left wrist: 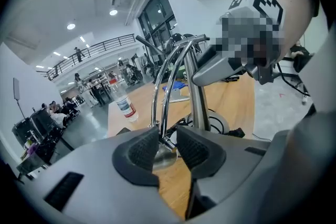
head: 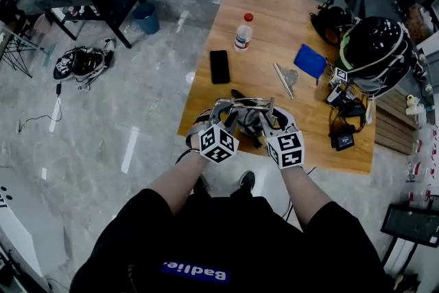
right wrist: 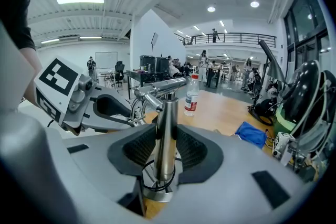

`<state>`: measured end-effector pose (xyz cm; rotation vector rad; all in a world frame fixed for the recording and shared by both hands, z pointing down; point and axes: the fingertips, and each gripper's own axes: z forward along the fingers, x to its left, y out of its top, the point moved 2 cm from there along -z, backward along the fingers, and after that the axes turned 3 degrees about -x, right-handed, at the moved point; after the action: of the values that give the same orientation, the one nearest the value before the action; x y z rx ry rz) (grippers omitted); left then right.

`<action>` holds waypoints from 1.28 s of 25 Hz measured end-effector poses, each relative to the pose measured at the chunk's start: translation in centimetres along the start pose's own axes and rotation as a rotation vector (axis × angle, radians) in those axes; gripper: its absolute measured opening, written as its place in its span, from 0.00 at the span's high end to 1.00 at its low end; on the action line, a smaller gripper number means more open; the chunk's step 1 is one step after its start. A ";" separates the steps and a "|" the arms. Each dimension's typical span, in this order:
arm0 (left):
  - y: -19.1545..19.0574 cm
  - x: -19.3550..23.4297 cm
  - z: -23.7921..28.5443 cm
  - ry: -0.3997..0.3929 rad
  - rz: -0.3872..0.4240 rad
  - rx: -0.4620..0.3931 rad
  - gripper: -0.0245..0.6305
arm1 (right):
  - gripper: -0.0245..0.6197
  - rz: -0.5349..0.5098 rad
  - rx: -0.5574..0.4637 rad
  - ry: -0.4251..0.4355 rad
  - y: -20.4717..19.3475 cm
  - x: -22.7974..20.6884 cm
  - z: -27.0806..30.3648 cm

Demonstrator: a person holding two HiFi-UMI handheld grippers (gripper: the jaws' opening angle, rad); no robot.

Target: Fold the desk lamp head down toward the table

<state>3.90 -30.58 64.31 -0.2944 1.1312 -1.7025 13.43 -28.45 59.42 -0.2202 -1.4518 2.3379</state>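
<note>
The chrome desk lamp (head: 244, 106) stands at the near edge of the wooden table (head: 274, 10), between both grippers. My right gripper (right wrist: 166, 147) is shut on the lamp's upright post (right wrist: 167, 123), which rises from a round base (right wrist: 157, 194). My left gripper (left wrist: 167, 147) is open around the thin curved chrome arm (left wrist: 164, 86). The tubes run close to the left pad, with a gap at the right one. A shiny round lamp part (left wrist: 164, 159) shows low between the jaws. In the head view the left gripper (head: 226, 114) and right gripper (head: 265, 117) sit side by side.
Farther back on the table are a black phone (head: 219, 66), a water bottle (head: 243, 32), a blue cloth (head: 311, 60) and a small metal tool (head: 285, 77). A black helmet (head: 374, 44) and cabled devices (head: 343, 127) crowd the right edge. The lamp's cord (left wrist: 247, 134) trails off the base.
</note>
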 end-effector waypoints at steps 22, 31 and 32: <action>7.3 -7.1 -19.2 -0.178 -0.393 -0.363 0.80 | 0.77 0.263 -0.222 0.009 -0.5 9.6 -16.4; 12.5 -17.7 -28.1 -0.218 -0.501 -0.471 0.95 | 0.95 0.315 -0.444 0.257 1.0 14.4 -30.3; 12.9 -18.3 -29.0 -0.235 -0.505 -0.481 0.95 | 0.95 0.309 -0.457 0.268 1.5 15.0 -31.5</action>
<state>0.90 0.11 44.45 -1.1302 1.3509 -1.7336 9.64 3.04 44.78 -0.9011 -1.8944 2.0487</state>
